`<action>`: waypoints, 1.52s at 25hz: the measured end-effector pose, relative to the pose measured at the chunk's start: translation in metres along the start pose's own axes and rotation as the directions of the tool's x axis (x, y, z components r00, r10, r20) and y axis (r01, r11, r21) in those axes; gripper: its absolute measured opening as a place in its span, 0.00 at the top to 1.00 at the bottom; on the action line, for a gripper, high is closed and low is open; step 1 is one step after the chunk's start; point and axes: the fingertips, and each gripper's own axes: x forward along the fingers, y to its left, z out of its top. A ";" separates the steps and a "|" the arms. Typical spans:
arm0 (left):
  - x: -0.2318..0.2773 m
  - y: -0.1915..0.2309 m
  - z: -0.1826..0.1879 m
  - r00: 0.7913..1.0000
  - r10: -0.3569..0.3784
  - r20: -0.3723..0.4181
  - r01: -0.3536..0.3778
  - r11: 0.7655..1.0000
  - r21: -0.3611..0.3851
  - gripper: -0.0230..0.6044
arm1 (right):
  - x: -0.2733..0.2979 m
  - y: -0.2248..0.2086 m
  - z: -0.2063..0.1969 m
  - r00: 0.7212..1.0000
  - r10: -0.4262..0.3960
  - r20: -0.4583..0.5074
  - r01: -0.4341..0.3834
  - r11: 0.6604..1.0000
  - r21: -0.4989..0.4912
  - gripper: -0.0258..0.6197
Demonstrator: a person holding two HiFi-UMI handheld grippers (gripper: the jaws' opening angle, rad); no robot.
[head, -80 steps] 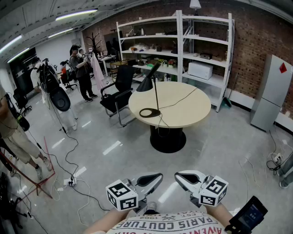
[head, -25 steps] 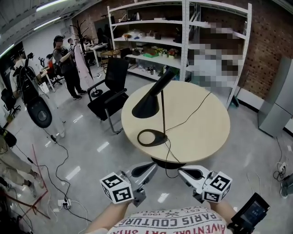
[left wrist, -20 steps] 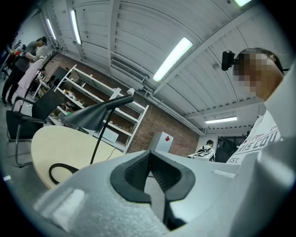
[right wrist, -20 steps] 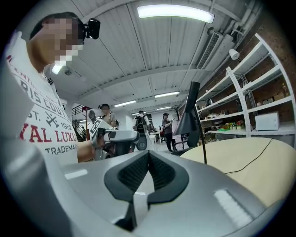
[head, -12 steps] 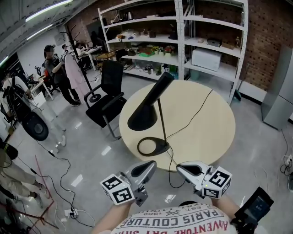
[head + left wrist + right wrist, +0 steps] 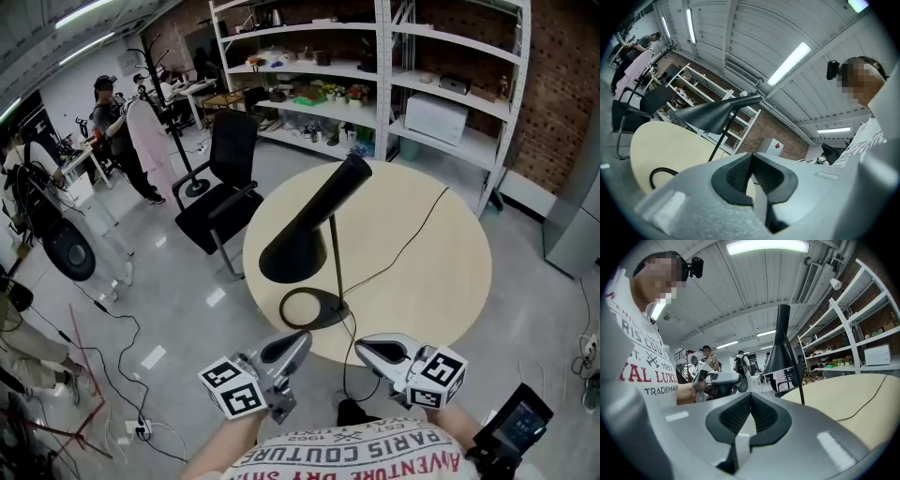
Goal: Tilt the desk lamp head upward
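A black desk lamp stands near the front edge of the round beige table [image 6: 422, 262]. Its cone head [image 6: 309, 230] slopes down to the left, its thin stem [image 6: 336, 258] rises from a ring base [image 6: 314, 307], and a black cord [image 6: 403, 239] trails across the table. My left gripper [image 6: 298, 343] is shut and empty, just short of the table edge below the base. My right gripper [image 6: 364, 350] is likewise shut and empty, to the right of the base. The lamp head [image 6: 710, 117] shows above the left jaws, and the lamp head [image 6: 780, 350] shows beyond the right jaws.
A black office chair [image 6: 225, 192] stands left of the table. White shelving [image 6: 375, 75] with several items lines the back wall. Cables [image 6: 122, 356] run over the grey floor at left, where people stand [image 6: 112, 122]. A grey cabinet [image 6: 577, 225] is at right.
I have walked up to the table, so the lamp and table are much nearer and larger. Both grippers now hang at the table's front edge. Their jaws have stayed shut.
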 end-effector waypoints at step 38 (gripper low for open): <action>0.008 0.102 0.020 0.982 -0.040 0.184 0.090 0.960 -0.267 0.75 | 0.112 -0.144 0.004 0.992 -0.115 -0.053 0.105 0.982 -0.154 0.86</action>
